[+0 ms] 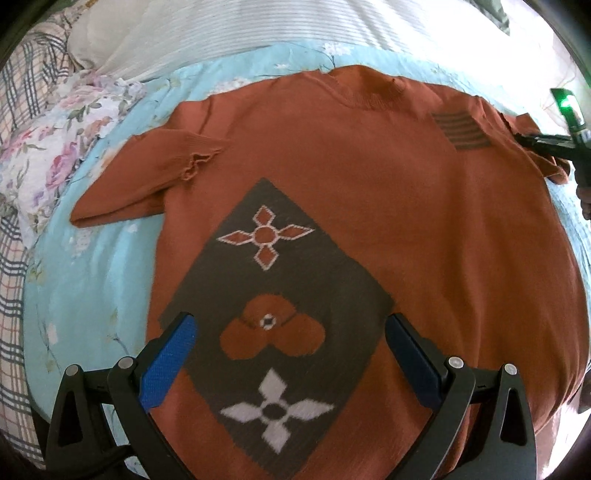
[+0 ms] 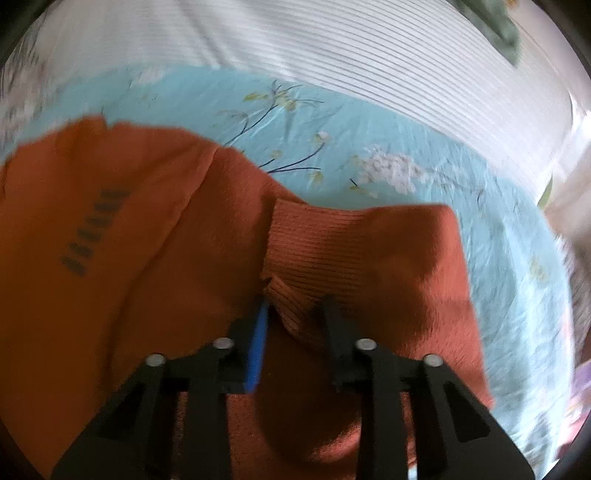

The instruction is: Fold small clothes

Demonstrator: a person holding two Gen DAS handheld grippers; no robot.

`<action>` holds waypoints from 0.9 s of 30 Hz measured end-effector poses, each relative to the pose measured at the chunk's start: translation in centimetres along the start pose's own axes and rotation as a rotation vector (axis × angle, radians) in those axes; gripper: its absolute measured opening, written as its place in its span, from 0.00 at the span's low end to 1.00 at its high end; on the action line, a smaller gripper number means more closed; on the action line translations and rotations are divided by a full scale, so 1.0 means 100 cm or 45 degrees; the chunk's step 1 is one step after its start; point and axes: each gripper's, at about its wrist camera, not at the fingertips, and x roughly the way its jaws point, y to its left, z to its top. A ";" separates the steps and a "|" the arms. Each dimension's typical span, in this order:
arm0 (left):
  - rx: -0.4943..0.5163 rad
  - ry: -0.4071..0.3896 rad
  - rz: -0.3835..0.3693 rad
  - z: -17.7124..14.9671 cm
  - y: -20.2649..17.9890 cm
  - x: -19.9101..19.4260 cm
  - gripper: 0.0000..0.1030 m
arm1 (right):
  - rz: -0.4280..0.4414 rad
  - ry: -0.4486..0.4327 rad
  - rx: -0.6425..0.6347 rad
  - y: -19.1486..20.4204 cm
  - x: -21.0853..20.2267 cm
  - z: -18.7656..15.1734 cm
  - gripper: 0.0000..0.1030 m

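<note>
A rust-orange knit sweater [image 1: 388, 206] lies flat on the bed, with a grey diamond panel [image 1: 273, 325] of flower motifs on it. Its left sleeve [image 1: 147, 177] is folded in over the body. My left gripper [image 1: 290, 325] is open and empty, hovering above the panel near the hem. My right gripper [image 2: 295, 306] is partly closed around the ribbed cuff [image 2: 314, 251] of the right sleeve; the cloth bunches between its fingers. It also shows in the left wrist view [image 1: 532, 142] at the sleeve end.
The sweater rests on a light blue floral sheet [image 1: 92, 280]. A white striped blanket [image 1: 295, 22] lies behind it. A floral pillow [image 1: 55, 147] and plaid fabric [image 1: 14, 295] sit at the left. Blue sheet [image 2: 369, 147] lies beyond the sleeve.
</note>
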 end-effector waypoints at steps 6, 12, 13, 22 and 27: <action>-0.001 -0.026 -0.029 0.008 -0.001 0.003 0.99 | 0.320 -0.198 0.299 0.008 -0.067 0.008 0.05; -0.033 -0.057 -0.068 0.007 0.004 -0.003 0.99 | 0.800 -0.283 0.370 0.104 -0.102 0.028 0.05; -0.043 -0.066 -0.072 0.006 0.006 -0.005 0.99 | 0.865 -0.279 0.373 0.119 -0.098 0.032 0.05; -0.114 -0.112 -0.111 -0.003 0.030 -0.015 0.99 | 1.184 -0.098 0.345 0.274 -0.026 0.064 0.05; -0.167 -0.123 -0.133 -0.007 0.050 -0.012 0.99 | 1.192 0.031 0.341 0.308 0.010 0.060 0.05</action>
